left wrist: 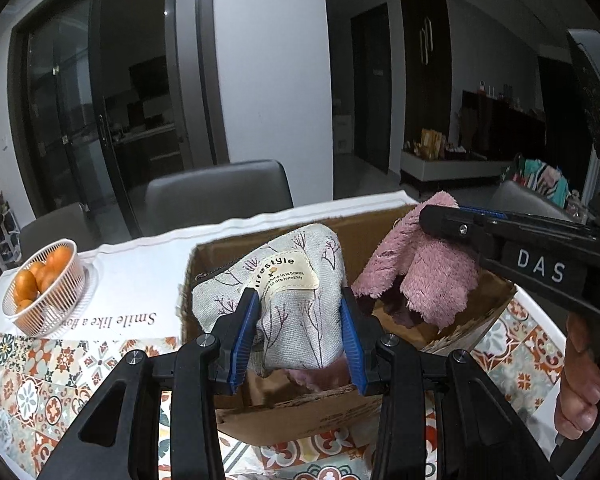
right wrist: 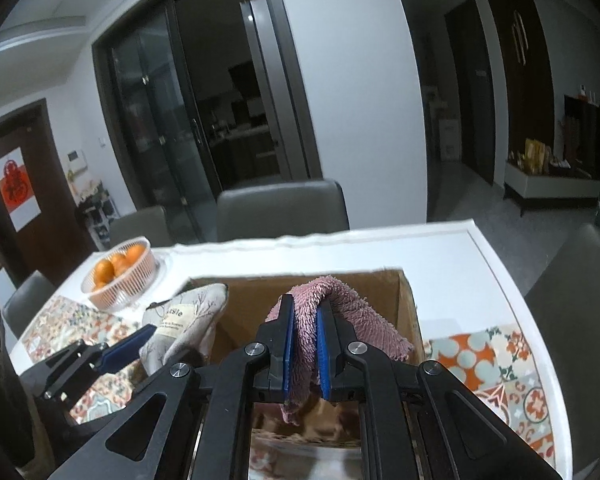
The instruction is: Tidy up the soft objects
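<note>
My left gripper (left wrist: pixel 300 340) is shut on a grey fabric pouch (left wrist: pixel 284 304) with a "lifestyle" label, held over the left part of an open cardboard box (left wrist: pixel 300 408). My right gripper (right wrist: pixel 304 344) is shut on a pink fluffy cloth (right wrist: pixel 340 312) that drapes over its fingers above the same box (right wrist: pixel 404 304). The cloth also shows in the left wrist view (left wrist: pixel 424 276), with the right gripper (left wrist: pixel 440 220) on it. The pouch also shows in the right wrist view (right wrist: pixel 188 324), with a left gripper finger (right wrist: pixel 128 344) against it.
A white wire basket of oranges (left wrist: pixel 44 284) stands at the table's left, also in the right wrist view (right wrist: pixel 120 276). A patterned tablecloth (left wrist: pixel 40 380) covers the near table. Grey chairs (left wrist: pixel 220 192) stand behind the white table (right wrist: pixel 440 252).
</note>
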